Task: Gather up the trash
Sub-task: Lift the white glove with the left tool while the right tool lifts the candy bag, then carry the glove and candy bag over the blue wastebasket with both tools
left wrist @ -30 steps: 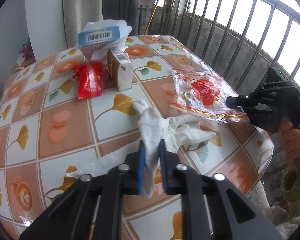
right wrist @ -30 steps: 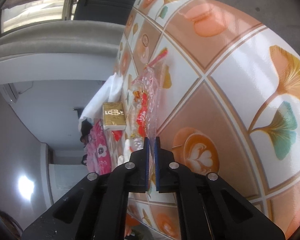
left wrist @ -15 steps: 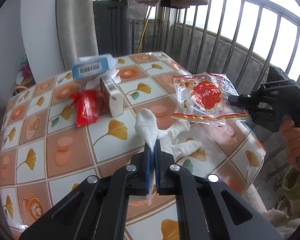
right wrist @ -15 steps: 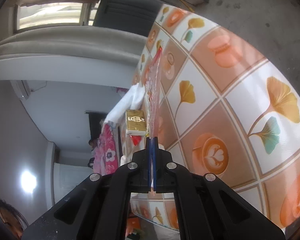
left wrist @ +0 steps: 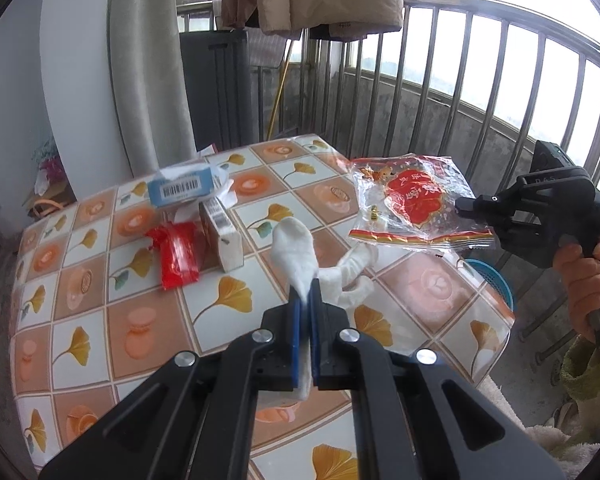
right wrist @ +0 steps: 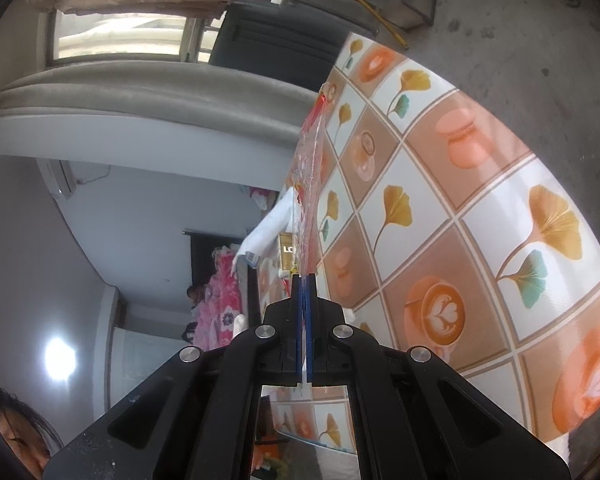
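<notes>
My left hand-held gripper (left wrist: pixel 306 300) is pinching a white tissue (left wrist: pixel 300 256), lifted off the tabletop (left wrist: pixel 148 320) near its right edge. My right hand-held gripper (left wrist: pixel 460 204) is clamped on the corner of a clear snack bag (left wrist: pixel 412 204), held flat in the air above the right edge. A red wrapper (left wrist: pixel 178 256), a small carton (left wrist: pixel 224 236) and a blue-labelled pack (left wrist: pixel 184 188) lie toward the far left corner.

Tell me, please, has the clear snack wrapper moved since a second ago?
Yes. The clear snack wrapper has risen off the patterned tablecloth, pinched in the right hand-held gripper.
</notes>
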`<state>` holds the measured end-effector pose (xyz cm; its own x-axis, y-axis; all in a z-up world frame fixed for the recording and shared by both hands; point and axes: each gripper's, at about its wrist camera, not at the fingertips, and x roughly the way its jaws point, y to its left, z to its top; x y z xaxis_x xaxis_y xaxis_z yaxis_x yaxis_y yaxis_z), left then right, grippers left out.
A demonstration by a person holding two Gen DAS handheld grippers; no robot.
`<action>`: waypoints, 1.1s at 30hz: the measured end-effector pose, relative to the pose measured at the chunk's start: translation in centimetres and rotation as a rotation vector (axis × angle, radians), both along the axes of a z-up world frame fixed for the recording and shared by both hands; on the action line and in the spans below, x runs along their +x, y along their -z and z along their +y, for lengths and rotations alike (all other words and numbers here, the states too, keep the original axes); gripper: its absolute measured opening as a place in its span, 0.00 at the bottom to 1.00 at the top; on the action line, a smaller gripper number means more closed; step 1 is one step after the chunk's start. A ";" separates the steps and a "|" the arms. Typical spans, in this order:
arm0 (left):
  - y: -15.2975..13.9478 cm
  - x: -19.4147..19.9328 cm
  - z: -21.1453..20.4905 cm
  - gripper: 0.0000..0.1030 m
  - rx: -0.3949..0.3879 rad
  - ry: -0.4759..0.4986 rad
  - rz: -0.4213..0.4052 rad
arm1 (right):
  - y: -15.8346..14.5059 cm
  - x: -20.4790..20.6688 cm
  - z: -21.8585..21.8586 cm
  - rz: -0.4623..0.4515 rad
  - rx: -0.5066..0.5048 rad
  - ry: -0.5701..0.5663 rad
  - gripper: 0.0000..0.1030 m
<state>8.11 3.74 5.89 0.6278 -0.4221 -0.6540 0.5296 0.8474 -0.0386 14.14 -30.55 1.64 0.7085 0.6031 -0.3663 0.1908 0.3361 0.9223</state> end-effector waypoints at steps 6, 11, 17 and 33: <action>-0.7 -0.4 -0.1 0.03 0.005 0.010 -0.033 | -0.4 -0.5 -0.6 -0.020 -0.004 0.019 0.00; -1.3 -0.6 -0.4 0.03 0.002 0.024 -0.052 | -0.9 -1.6 -1.4 -0.037 -0.006 0.043 0.00; -2.5 -0.6 -1.5 0.03 -0.015 0.069 -0.076 | -1.7 -3.6 -3.4 -0.057 -0.020 0.109 0.00; -5.6 0.7 -12.6 0.03 -0.100 0.394 -0.058 | -2.9 -15.5 -11.2 -0.048 -0.112 0.492 0.00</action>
<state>8.85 -8.83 11.47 0.4395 -0.6977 -0.5657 0.8168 0.5725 -0.0715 -1.36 -41.77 4.57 0.9166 0.1520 -0.3698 0.3098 0.3144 0.8973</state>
